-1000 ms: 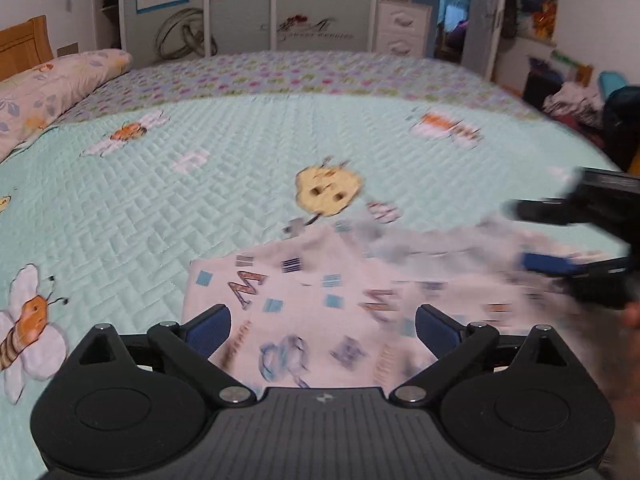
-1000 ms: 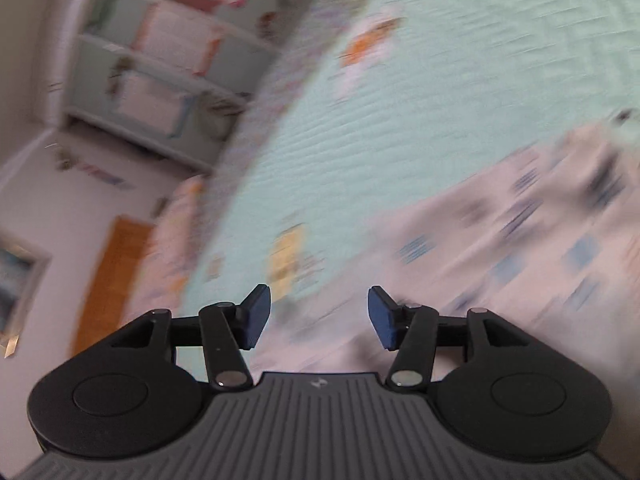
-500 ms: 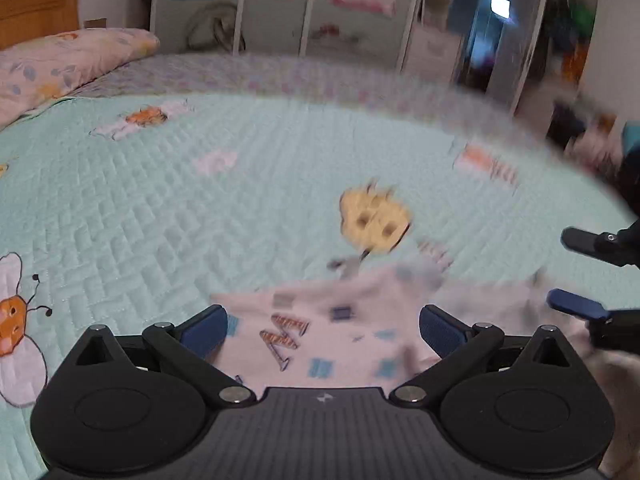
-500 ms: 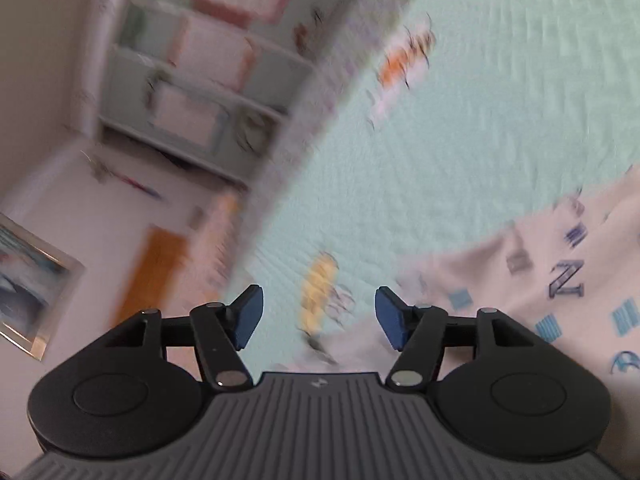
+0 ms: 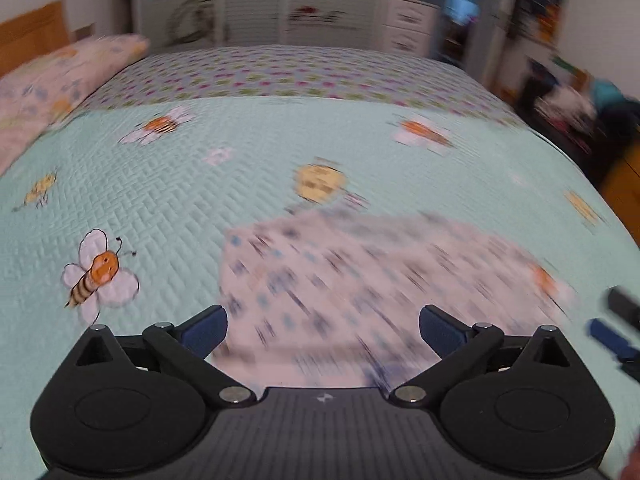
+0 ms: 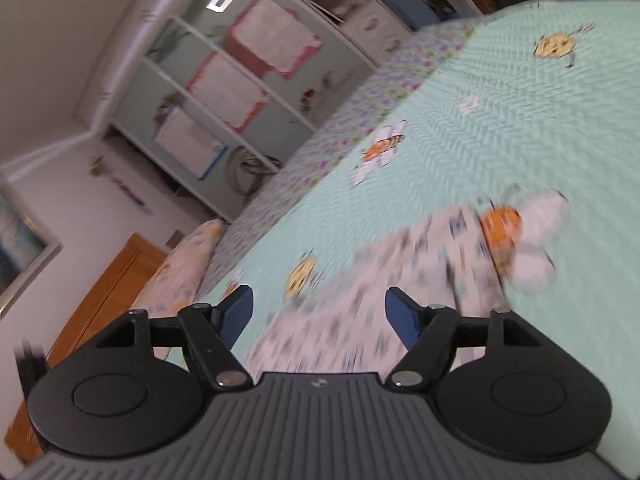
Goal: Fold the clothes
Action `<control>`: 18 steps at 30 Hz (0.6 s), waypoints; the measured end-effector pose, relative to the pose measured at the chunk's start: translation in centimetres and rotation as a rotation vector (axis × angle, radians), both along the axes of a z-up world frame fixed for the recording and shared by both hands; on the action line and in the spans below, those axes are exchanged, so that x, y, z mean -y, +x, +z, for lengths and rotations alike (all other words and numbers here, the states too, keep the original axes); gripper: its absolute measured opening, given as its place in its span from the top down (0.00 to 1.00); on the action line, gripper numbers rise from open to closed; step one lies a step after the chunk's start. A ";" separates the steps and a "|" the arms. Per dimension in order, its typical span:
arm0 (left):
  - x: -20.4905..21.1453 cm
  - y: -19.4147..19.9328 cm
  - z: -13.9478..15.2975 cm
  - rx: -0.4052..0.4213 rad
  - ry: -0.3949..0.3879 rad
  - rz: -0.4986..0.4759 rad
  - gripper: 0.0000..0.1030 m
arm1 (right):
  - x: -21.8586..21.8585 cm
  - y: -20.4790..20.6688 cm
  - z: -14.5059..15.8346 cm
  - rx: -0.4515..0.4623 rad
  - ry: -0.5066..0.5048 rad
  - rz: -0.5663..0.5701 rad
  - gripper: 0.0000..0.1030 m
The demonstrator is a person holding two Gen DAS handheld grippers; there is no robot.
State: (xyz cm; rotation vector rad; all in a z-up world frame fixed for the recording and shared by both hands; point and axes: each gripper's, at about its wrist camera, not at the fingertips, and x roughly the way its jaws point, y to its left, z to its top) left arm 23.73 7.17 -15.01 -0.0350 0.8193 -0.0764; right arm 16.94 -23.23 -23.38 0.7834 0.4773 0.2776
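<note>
Between folds, by the look of it: garment (image 5: pixel 360 280) flat on the quilt (image 5: pixel 180 200), partly folded, just ahead of both tools and touched by neither. Left gripper (image 5: pixel 323 326) wide open, nothing between the jaws, held above the garment's near edge. Right gripper (image 6: pixel 319 314) open too, empty, jaws just been opening, tilted over the garment's right end near a bee print (image 6: pixel 516 236); blue tip also at the far right of the left view (image 5: pixel 610 338).

Next move, probably: down again to a fresh edge or corner, one gripper to each end, pinching only the top layers, then carrying them across evenly without dragging the stack.

Against a second ago: both views higher and further back, more of the quilt and garment in sight. Right gripper's gap clearly wider than before. Left jaws unchanged. Heavy blur in both views, so creases unreadable.
</note>
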 end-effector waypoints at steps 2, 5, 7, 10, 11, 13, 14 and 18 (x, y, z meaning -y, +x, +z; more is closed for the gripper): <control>1.7 -4.2 1.8 -0.008 0.024 -0.039 0.01 | -0.6 -4.1 0.0 -0.012 -0.003 -0.003 0.23; 3.9 -9.6 3.9 -0.005 0.083 -0.073 0.01 | -1.3 -9.9 -0.3 -0.041 -0.014 0.001 0.23; 5.0 -12.1 5.0 -0.021 0.130 -0.074 0.01 | -1.6 -12.6 -0.5 -0.052 -0.033 0.012 0.22; 6.3 -14.7 6.3 -0.054 0.194 -0.064 0.01 | -2.0 -14.0 -0.7 -0.065 -0.050 0.032 0.22; 6.8 -15.4 6.8 -0.063 0.214 -0.064 0.01 | -2.0 -14.4 -0.7 -0.069 -0.050 0.034 0.22; 7.0 -16.8 7.6 -0.037 0.236 -0.062 0.01 | -2.1 -14.7 -0.6 -0.073 -0.027 0.042 0.22; 7.0 -17.3 8.2 -0.027 0.230 -0.062 0.01 | -2.2 -14.9 -0.5 -0.073 -0.017 0.048 0.22; 7.0 -19.4 10.5 0.011 0.197 -0.064 0.01 | -2.7 -15.9 0.3 -0.039 -0.016 0.067 0.22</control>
